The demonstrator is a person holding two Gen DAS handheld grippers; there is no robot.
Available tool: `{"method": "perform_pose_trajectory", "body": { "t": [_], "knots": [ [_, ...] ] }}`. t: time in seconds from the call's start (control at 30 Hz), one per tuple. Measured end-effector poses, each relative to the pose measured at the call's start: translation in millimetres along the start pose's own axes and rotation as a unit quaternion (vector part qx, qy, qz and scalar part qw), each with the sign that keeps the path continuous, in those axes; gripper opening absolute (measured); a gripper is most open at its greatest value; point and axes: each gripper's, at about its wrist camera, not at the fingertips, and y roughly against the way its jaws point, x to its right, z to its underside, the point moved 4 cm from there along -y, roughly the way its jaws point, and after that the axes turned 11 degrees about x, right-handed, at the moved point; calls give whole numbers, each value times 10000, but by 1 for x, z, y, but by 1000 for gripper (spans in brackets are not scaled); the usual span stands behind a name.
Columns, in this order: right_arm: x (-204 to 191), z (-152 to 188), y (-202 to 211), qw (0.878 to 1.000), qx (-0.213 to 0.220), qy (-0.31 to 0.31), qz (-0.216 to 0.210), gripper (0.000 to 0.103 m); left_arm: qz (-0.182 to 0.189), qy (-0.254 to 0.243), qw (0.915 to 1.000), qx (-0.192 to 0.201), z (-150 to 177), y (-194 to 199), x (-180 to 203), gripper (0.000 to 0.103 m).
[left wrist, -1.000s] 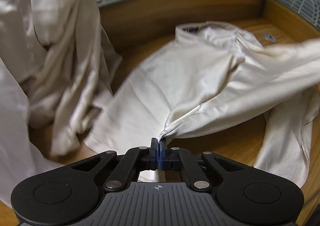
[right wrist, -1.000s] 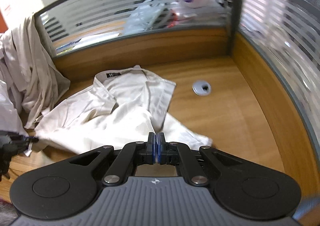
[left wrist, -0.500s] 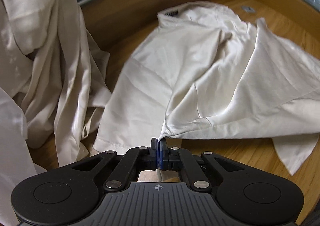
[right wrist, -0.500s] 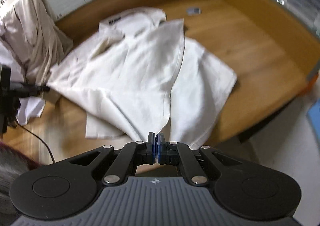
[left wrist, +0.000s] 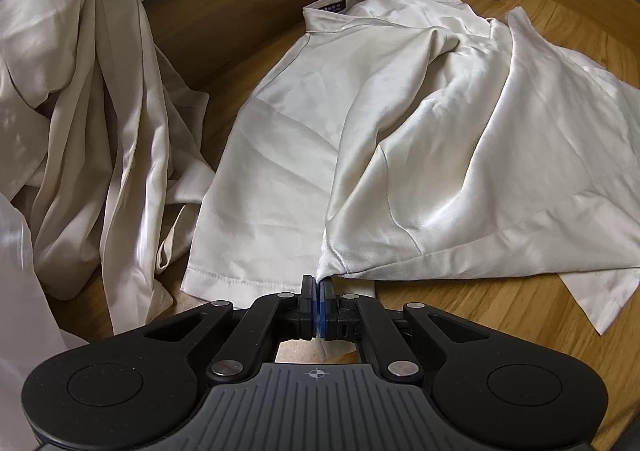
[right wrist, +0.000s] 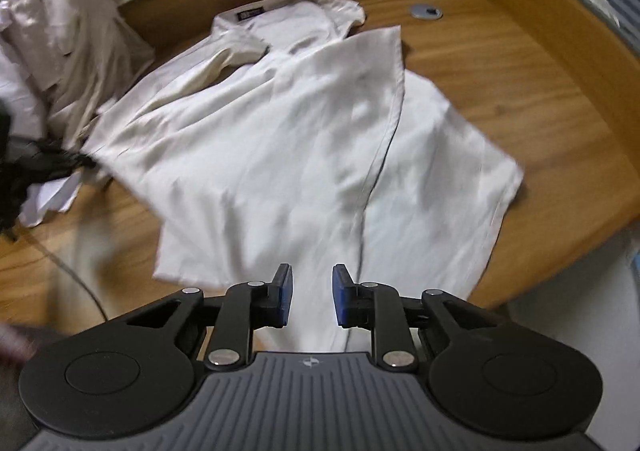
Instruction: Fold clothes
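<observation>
The right gripper point(right wrist: 311, 293) has its blue-padded fingers point(right wrist: 285, 291) spread; they have just been opening, and the near hem of the shirt point(right wrist: 280, 155) lies in the gap under them without being pressed. The left gripper point(left wrist: 318, 293) keeps its pads pressed together on a pinched corner of the shirt point(left wrist: 400, 139), drawing the cloth into a small peak at the tips.

The desk point(right wrist: 520, 99) is warm wood grain with a curved, raised back edge. Most of its middle is taken by the shirt: cream, satiny, softly creased, one half folded over the other, the collar toward the back edge and the hem at the near edge by the right fingers. A heap of similar pale garments point(left wrist: 80, 91) slumps against the back left corner, in long glossy folds. Beside the collar, a dark label point(right wrist: 249, 14) shows inside the neck. A small round metal grommet point(right wrist: 426, 11) sits flush in the wood near the back right corner.
</observation>
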Motion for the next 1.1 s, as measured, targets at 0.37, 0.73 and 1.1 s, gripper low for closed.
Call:
{"method": "perform_pose_trajectory", "body": {
  "t": [0.37,0.73,1.1],
  "knots": [
    [50,-42,-94,9986,35,-518,75,25,-238,304,9993,-30,0,3,3,4],
    [68,-49,-134,9965,-109,-725,-390,24,-414,450,9980,-136,-1,3,4,4],
    [56,-47,-76,9937,143,-966,-557,2,-389,315,9987,-23,0,4,3,4]
  ]
}}
